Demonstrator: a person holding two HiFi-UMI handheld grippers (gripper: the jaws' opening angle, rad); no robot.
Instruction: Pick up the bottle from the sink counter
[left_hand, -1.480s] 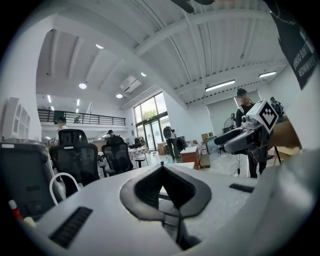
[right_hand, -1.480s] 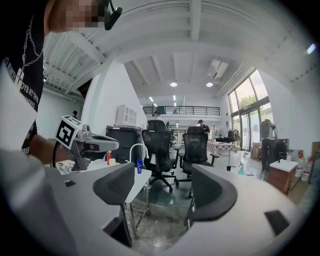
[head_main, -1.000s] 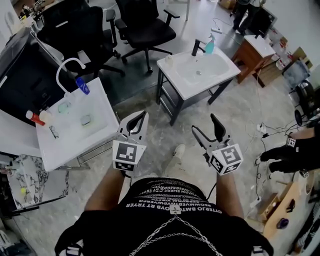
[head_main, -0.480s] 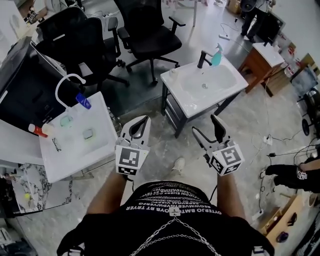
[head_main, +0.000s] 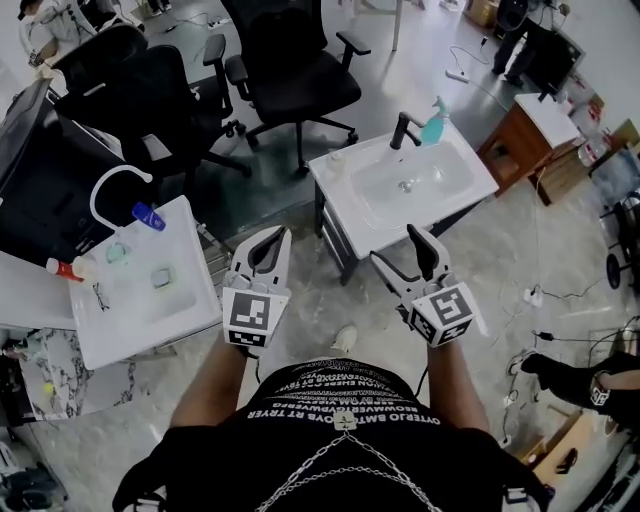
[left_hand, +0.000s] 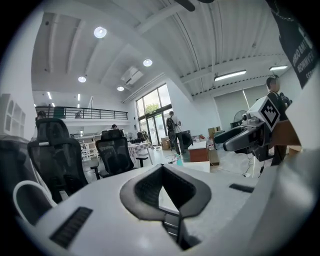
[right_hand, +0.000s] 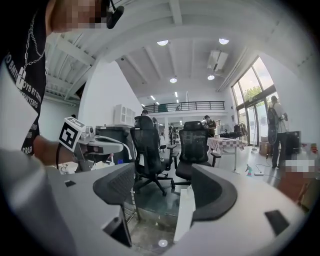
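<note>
1. The left gripper (head_main: 277, 236) is held low in front of the person, jaw tips pressed together and nothing between them; the left gripper view (left_hand: 162, 166) shows the same closed loop of pads.
2. The right gripper (head_main: 397, 246) is beside it, jaws spread apart and empty, as the right gripper view (right_hand: 164, 171) confirms.
3. The teal bottle (head_main: 433, 124) stands upright at the back edge of the white sink counter (head_main: 336, 176), just beside the black faucet (head_main: 403, 129).
4. Both grippers are well apart from the bottle, on the near side of that counter and pointing towards it.
5. A second white counter (head_main: 150, 322) is at the left, with a small red bottle (head_main: 58, 268) at its edge.
6. Black office chairs (head_main: 296, 62) stand behind both counters.
</note>
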